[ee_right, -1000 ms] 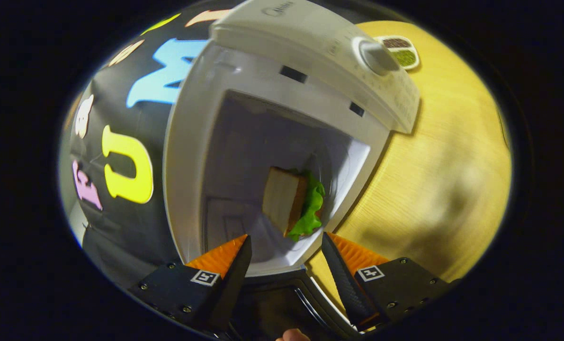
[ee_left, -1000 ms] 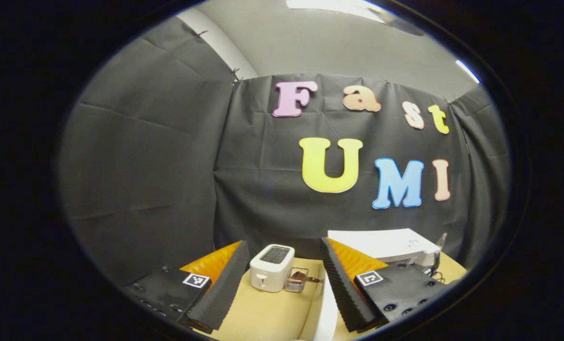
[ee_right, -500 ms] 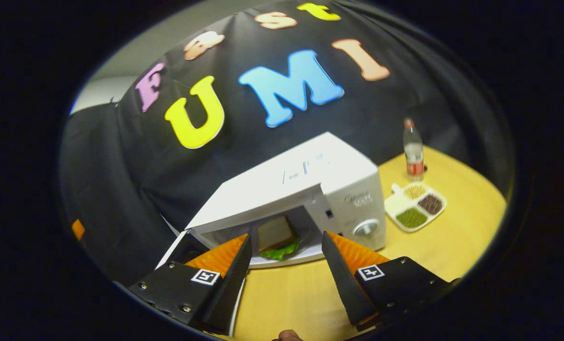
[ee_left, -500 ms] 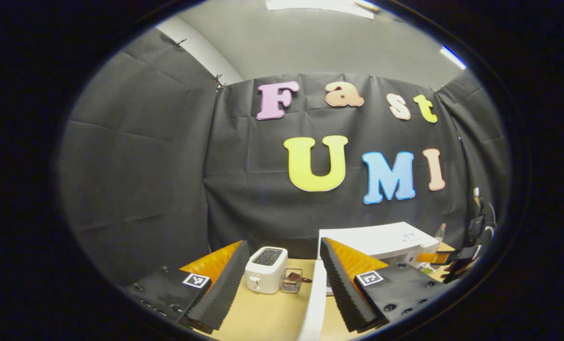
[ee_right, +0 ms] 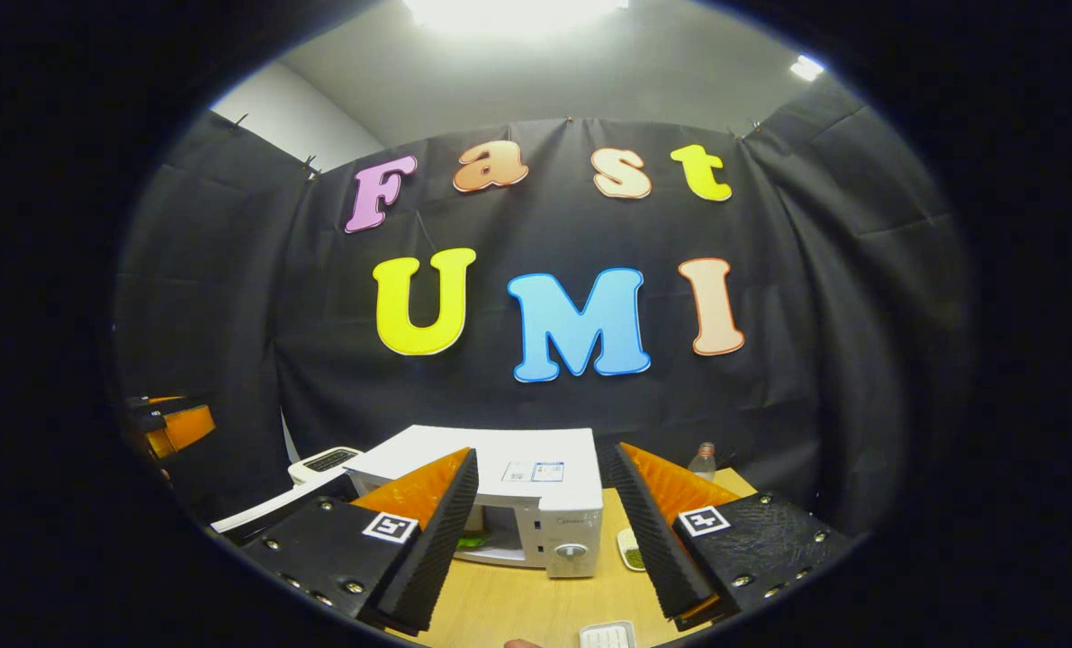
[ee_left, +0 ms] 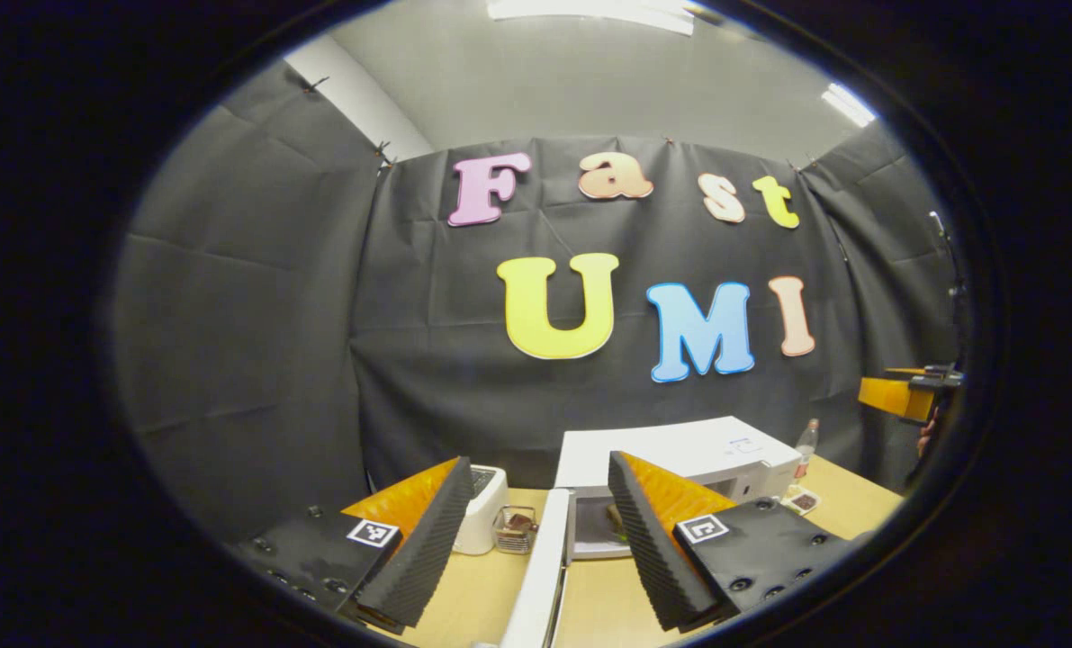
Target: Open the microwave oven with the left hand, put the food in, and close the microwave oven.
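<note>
The white microwave stands on the wooden table with its door swung open toward me. A sandwich with green lettuce lies inside the cavity. My left gripper is open and empty, held back from the door's edge. In the right gripper view the microwave sits lower centre, its door open to the left and a bit of lettuce showing inside. My right gripper is open and empty, well back from and above the oven. The other gripper shows at the left edge.
A white toaster and a small glass holder stand left of the microwave. A bottle and a divided snack tray sit to its right. A small white object lies near the table's front edge.
The right gripper has drawn back out of the microwave and risen, leaving the sandwich inside. The left gripper's view has swung right, bringing the open door and cavity between its fingers.
</note>
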Tool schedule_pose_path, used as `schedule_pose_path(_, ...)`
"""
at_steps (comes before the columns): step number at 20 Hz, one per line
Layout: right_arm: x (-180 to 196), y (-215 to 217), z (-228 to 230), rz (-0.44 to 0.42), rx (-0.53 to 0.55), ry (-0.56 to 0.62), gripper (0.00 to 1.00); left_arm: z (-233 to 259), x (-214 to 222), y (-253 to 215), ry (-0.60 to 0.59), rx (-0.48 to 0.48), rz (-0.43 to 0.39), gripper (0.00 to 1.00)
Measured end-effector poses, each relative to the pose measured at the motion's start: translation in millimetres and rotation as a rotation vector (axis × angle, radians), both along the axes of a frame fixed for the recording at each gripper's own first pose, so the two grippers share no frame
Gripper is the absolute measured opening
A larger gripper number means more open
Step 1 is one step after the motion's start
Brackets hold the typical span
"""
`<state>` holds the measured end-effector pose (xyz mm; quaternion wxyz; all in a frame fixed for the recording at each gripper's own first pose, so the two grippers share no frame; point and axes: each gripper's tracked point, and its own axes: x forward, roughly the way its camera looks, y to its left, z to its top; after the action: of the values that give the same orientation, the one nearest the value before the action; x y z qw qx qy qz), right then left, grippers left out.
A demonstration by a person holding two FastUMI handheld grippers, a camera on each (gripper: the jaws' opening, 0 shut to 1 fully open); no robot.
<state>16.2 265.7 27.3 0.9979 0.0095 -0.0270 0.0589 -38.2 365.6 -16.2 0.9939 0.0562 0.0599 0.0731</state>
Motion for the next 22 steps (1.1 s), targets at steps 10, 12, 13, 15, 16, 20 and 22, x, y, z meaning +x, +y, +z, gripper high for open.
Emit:
schedule_pose_path(10,-18,0,9,-0.007,-0.035,-0.058,0.89,-52,-34,20,0.194,-0.064,-0.037,0.07)
schedule_pose_path(12,-15,1,8,0.01,-0.041,-0.052,0.89,-61,-57,41,0.226,-0.091,-0.001,0.07)
schedule_pose_path(13,-15,3,7,0.017,-0.042,-0.049,0.89,-68,-69,50,0.243,-0.092,0.012,0.07)
schedule_pose_path(15,-13,6,5,0.038,-0.033,-0.041,0.89,-88,-93,64,0.294,-0.073,0.013,0.07)
schedule_pose_path(16,-13,9,4,0.053,-0.017,-0.032,0.89,-98,-105,66,0.326,-0.063,0.003,0.06)
schedule_pose_path(20,-7,6,5,0.062,-0.001,-0.019,0.89,-141,-132,71,0.434,-0.015,-0.031,0.07)
schedule_pose_path(22,-4,9,4,0.081,0.0,-0.007,0.89,-161,-140,61,0.474,-0.069,-0.051,0.07)
